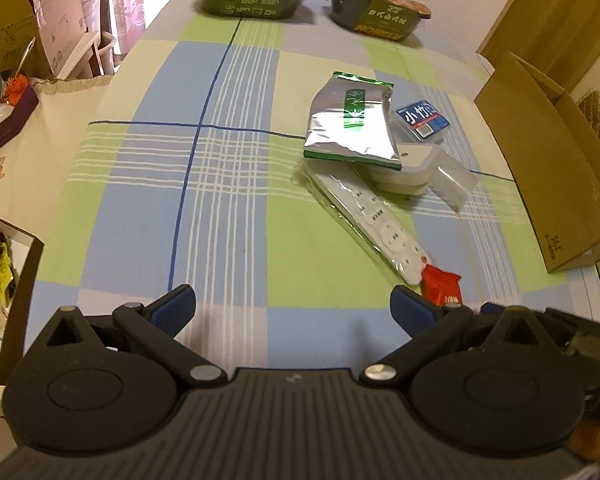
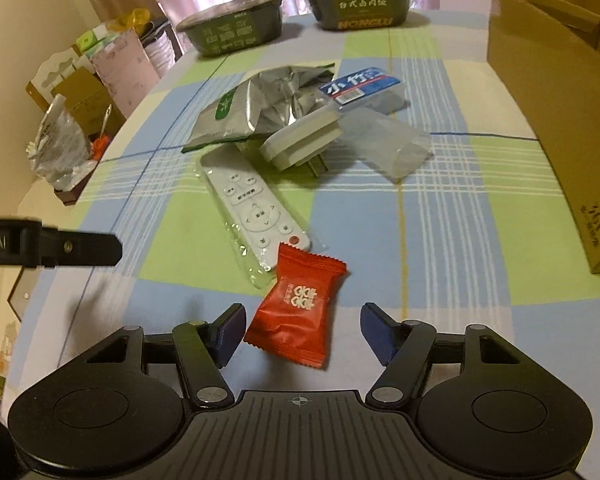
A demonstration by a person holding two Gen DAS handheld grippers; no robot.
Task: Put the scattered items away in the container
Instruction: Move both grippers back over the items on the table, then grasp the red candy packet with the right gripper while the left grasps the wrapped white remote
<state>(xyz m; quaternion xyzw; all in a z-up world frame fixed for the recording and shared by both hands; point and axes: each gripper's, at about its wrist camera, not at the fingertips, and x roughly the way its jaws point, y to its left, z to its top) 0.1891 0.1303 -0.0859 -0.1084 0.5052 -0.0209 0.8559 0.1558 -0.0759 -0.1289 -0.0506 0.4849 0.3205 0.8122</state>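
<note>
R gripper lined up on red candy packet.
Fingers apart either side, packet untouched; L gripper apart, empty; cardboard box far right.

red sachet flat before cardboard box

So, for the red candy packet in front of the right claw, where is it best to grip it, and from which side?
Grip the red candy packet across its puffed middle, coming straight forward and down with the right claw, which is open with the packet's near end already between its fingers. The packet lies flat on the tablecloth, long axis roughly along the approach; its crimped ends look too thin to hold well.
</note>
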